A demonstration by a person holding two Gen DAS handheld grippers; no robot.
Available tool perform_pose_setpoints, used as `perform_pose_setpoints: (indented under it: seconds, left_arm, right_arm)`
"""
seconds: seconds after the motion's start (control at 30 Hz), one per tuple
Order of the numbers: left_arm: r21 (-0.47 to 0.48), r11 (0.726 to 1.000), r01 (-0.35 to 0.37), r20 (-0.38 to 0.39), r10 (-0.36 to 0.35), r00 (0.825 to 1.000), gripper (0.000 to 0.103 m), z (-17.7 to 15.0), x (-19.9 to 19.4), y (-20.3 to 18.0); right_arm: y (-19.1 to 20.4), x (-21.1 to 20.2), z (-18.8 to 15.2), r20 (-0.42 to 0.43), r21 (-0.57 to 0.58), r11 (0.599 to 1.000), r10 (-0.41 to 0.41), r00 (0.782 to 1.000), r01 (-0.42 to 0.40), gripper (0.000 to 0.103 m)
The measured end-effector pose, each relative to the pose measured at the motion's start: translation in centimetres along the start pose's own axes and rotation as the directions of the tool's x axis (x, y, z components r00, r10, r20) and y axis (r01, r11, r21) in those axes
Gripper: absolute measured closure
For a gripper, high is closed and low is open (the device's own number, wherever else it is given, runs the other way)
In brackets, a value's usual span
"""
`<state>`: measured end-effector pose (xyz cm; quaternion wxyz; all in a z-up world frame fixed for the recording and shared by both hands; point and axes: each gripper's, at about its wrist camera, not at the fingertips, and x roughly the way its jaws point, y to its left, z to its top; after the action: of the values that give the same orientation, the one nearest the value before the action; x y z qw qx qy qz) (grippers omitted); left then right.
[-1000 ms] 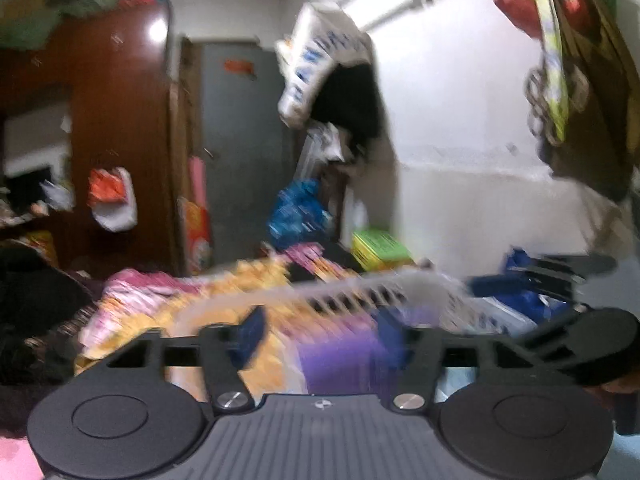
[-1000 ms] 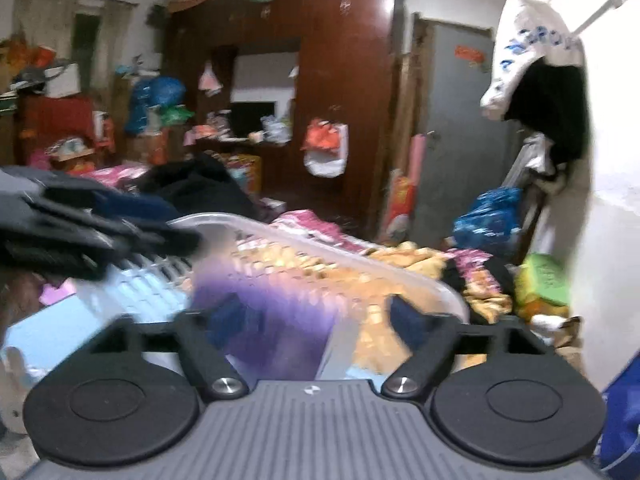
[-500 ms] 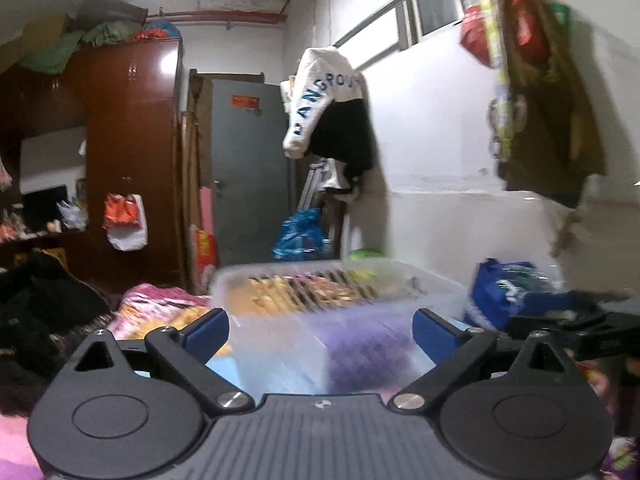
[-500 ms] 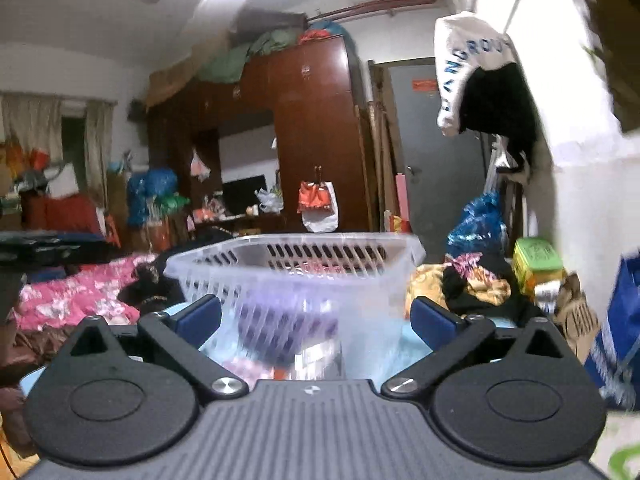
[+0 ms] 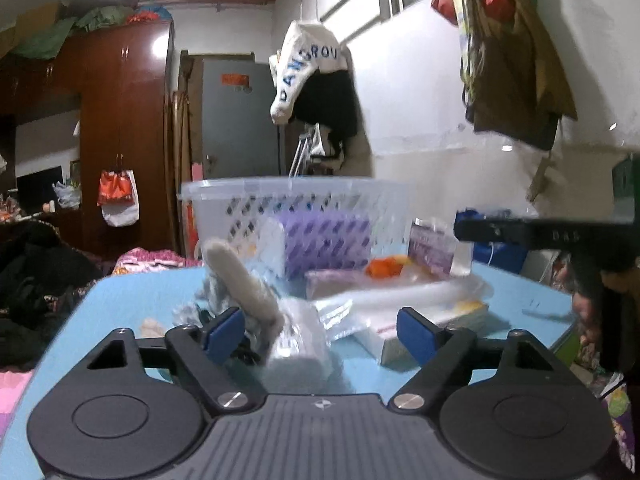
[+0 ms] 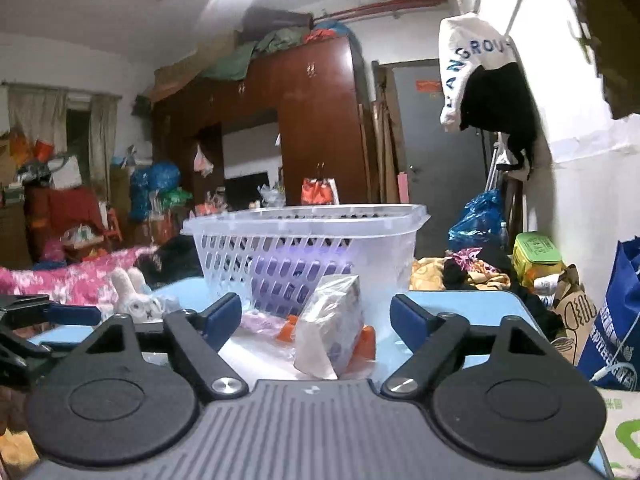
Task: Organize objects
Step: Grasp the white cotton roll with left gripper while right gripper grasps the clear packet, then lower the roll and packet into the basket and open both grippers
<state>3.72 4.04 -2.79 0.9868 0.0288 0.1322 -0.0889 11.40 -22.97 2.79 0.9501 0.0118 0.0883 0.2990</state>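
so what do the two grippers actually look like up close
Both match. The left gripper and right gripper each have black angled finger arms tipped with blue pads, silver pivot screws, two round black discs, and a grey ribbed body with a small white mark at its centre. No cables or sleeves show.

Left gripper (image 5: 320,326) jaws apart – plush toy (image 5: 240,280), basket (image 5: 296,216) ahead.

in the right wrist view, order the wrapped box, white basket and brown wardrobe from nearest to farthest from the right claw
1. Wrapped box: on the blue table, just ahead between the right claw fingers.
2. White basket: directly behind the box.
3. Brown wardrobe: far back wall.
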Motion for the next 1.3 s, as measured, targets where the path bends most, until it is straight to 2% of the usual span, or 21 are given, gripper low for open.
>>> perform_pose_setpoints:
  seconds: [0.03, 0.17, 0.27, 0.33, 0.37, 0.43, 0.6, 0.87, 1.1, 1.3]
  left_arm:
    - [0.006, 1.0, -0.009, -0.013, 0.009, 1.0, 0.021, -0.4, 0.4, -0.3]
    - [0.04, 0.997, -0.072, -0.062, 0.074, 0.995, 0.027, -1.3, 2.3, -0.7]
    - [0.067, 0.991, -0.112, -0.077, 0.117, 0.99, 0.03, -1.8, 2.8, -0.9]
    - [0.046, 0.993, -0.108, -0.078, 0.111, 0.991, 0.044, -2.0, 2.7, -0.5]
    - [0.025, 0.995, -0.096, -0.082, 0.097, 0.992, 0.058, -2.0, 2.7, -0.1]
    - [-0.001, 0.998, -0.066, -0.076, 0.065, 0.995, 0.057, -1.9, 2.5, 0.3]
    - [0.014, 1.0, -0.015, -0.007, 0.015, 1.0, 0.058, -1.9, 1.2, -0.4]
    - [0.001, 1.0, 0.026, 0.091, -0.026, 0.996, 0.058, -0.1, -0.5, -0.7]
    - [-0.041, 0.999, 0.033, 0.177, -0.025, 0.984, 0.058, 3.7, -1.7, 0.5]
    - [-0.067, 0.997, 0.035, 0.186, -0.022, 0.982, 0.058, 7.1, -0.9, 1.8]
  right_arm:
    - [0.0, 0.3, -0.1, -0.007, -0.001, 1.0, 0.004, 1.0, -0.004, 0.033]
    - [0.5, 1.8, -0.7, -0.056, -0.033, 0.999, -0.005, 0.998, 0.003, 0.035]
    - [0.9, 2.5, -1.5, -0.091, -0.043, 0.999, -0.02, 0.996, 0.016, 0.044]
    - [1.1, 2.5, -2.2, -0.1, -0.047, 0.998, -0.035, 0.994, 0.031, 0.054]
    - [1.0, 2.6, -2.3, -0.105, -0.048, 0.998, -0.044, 0.994, 0.039, 0.064]
    - [0.8, 2.3, -2.4, -0.096, -0.037, 0.999, -0.038, 0.995, 0.034, 0.064]
    - [0.6, 0.8, -2.2, -0.036, -0.037, 0.997, -0.065, 0.997, 0.063, 0.064]
    - [0.5, -1.0, -1.4, 0.032, -0.017, 0.999, -0.027, 0.999, 0.027, 0.064]
    - [0.5, -1.9, 0.1, 0.073, -0.016, 1.0, 0.021, 0.997, -0.02, 0.065]
    - [0.9, -1.7, 3.7, 0.094, -0.07, 0.997, 0.048, 0.994, -0.041, 0.065]
